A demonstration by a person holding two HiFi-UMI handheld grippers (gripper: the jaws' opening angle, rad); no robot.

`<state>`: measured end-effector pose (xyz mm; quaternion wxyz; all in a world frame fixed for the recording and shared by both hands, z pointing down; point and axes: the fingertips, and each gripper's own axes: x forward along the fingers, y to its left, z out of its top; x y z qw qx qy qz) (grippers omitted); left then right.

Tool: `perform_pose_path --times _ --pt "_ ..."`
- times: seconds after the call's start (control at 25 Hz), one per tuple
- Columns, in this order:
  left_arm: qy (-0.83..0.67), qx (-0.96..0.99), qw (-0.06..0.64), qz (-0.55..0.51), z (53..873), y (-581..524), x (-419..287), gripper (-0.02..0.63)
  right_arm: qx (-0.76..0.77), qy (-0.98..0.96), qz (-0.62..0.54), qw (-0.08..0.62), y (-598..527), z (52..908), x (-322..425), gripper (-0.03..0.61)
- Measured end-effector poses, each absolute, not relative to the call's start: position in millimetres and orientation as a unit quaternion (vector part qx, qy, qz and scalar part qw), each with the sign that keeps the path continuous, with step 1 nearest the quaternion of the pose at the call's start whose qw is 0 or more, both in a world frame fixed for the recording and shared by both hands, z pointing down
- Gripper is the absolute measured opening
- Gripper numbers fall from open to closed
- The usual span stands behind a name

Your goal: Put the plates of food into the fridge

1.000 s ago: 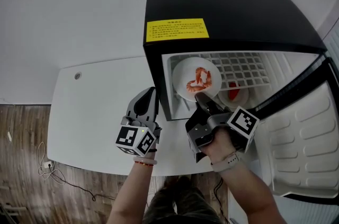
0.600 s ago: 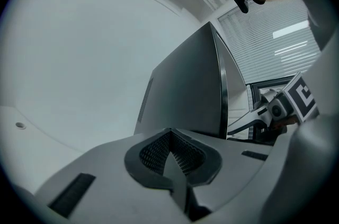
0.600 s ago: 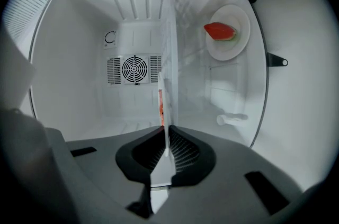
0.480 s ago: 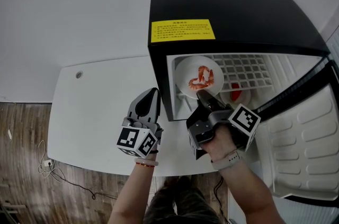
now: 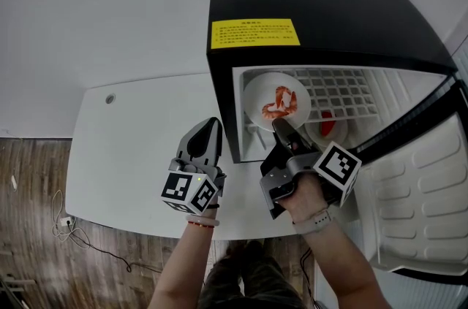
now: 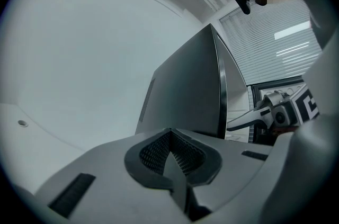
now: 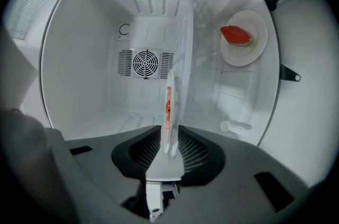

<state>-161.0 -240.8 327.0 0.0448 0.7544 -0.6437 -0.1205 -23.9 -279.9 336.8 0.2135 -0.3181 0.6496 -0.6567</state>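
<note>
Head view: right tool level into fridge, jaws just opening (plate between).

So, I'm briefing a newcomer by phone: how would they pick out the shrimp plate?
Find the black fridge with its door open. On its wire shelf lies a white plate. It alone carries orange shrimp; the plate below the shelf holds a red piece.

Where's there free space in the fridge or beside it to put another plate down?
The wire shelf is bare right of the shrimp plate. The white table left of the fridge is bare too. Crowded: under the shelf, where the plate with red food sits.
</note>
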Motion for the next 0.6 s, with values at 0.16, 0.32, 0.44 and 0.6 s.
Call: perform_pose_path --times 0.16,0.32,0.44,0.6 --pt "-0.644 0.754 0.048 -0.119 330 -237 -162 0.006 -0.301 0.682 -0.635 0.202 -272 333 -27 0.130" --pt "-0.644 0.754 0.050 -0.120 332 -231 -163 0.006 -0.283 0.715 -0.610 0.192 -260 328 -28 0.173" --pt "-0.642 0.756 0.051 -0.121 334 -228 -163 0.006 -0.281 0.735 -0.590 0.182 -250 327 -24 0.175" --pt "-0.637 0.759 0.056 -0.122 338 -222 -159 0.006 -0.297 0.753 -0.565 0.161 -237 335 -16 0.173"
